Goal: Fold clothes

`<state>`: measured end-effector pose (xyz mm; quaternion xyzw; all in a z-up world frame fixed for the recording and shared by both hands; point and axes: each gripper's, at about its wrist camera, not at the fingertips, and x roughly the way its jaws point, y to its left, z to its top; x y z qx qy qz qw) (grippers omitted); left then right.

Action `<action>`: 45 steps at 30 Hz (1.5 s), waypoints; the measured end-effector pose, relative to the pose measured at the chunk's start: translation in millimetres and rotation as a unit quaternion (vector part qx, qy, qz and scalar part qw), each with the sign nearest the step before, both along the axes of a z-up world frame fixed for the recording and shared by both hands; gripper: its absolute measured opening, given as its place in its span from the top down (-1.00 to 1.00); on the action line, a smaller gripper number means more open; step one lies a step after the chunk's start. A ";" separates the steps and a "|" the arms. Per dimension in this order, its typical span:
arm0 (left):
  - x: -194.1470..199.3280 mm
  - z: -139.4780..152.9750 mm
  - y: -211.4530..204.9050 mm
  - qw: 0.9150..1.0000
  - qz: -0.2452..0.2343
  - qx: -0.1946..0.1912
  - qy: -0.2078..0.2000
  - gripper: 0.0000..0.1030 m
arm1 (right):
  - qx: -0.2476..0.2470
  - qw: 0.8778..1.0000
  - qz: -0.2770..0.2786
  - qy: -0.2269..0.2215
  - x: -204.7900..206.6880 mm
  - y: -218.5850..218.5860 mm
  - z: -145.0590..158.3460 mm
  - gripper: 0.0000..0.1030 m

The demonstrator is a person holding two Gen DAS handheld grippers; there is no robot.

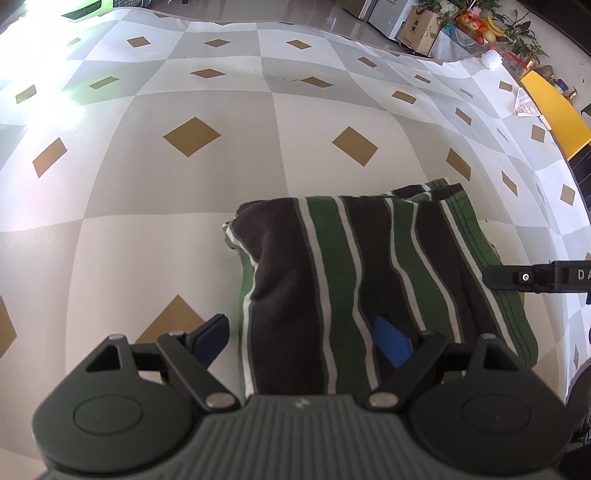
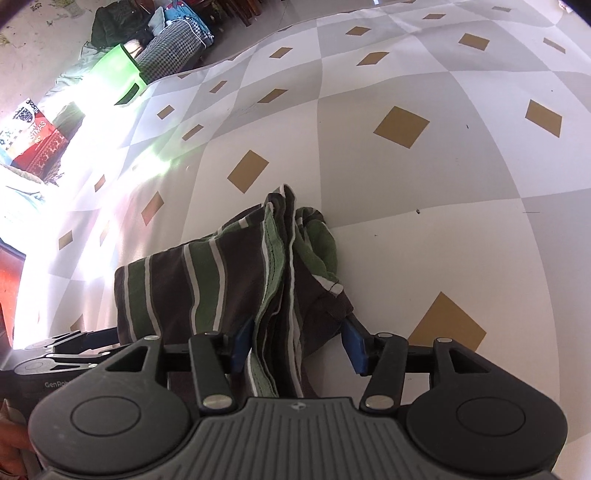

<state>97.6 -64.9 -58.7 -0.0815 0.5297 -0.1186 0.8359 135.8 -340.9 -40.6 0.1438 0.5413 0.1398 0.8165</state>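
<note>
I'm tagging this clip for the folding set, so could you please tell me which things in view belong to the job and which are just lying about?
Part of the job:
striped garment
left gripper, jaws open around the garment's near edge
right gripper, jaws open around bunched layers
checked mat underneath

Lying about:
yellow board
cardboard box
green bag
red printed cloth

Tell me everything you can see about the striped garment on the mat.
The striped garment is soft knit-looking fabric in dark brown and green bands edged with thin white lines. It is folded into a compact, lumpy bundle with stacked layered edges showing in the right wrist view. It lies on the checked mat. The left hand-held gripper straddles its near edge, jaws open; the right hand-held gripper brackets the layered end, pads apart.
</note>
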 end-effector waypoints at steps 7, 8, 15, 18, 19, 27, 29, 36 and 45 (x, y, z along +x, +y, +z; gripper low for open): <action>2.3 -3.8 -6.8 1.000 -0.018 -0.001 -0.003 -0.75 | -0.002 1.000 -0.005 0.010 9.0 6.0 -9.8 -0.04; 2.7 -4.0 -7.5 1.000 -0.020 -0.001 -0.003 -0.79 | -0.002 1.000 -0.004 0.010 9.9 7.3 -10.6 -0.06; 6.2 -7.6 -16.4 0.999 -0.038 -0.003 -0.006 -0.96 | 0.001 1.000 0.001 -0.001 16.8 14.1 -13.2 -0.11; 8.1 -8.8 -22.6 0.999 -0.045 0.002 -0.008 -0.99 | 0.005 1.000 -0.003 -0.006 19.3 16.2 -14.1 -0.15; 8.6 -9.0 -25.2 0.999 -0.047 0.005 -0.010 -0.99 | 0.004 1.000 -0.003 -0.006 19.8 17.2 -14.2 -0.15; 9.8 -10.6 -37.6 0.998 -0.055 0.027 -0.020 -0.99 | -0.011 1.000 0.008 -0.007 19.9 22.9 -12.9 -0.13; 9.7 -10.6 -37.2 0.998 -0.058 0.026 -0.020 -0.99 | -0.018 1.000 -0.007 0.000 21.7 16.8 -11.2 -0.12; 8.9 -10.9 -34.6 0.998 -0.061 0.024 -0.022 -0.99 | -0.002 1.000 -0.026 -0.009 21.6 2.7 -12.5 -0.14; 6.1 -12.7 -41.1 0.997 -0.064 0.042 -0.033 -0.98 | -0.008 0.999 0.013 -0.034 18.5 30.4 -13.9 0.22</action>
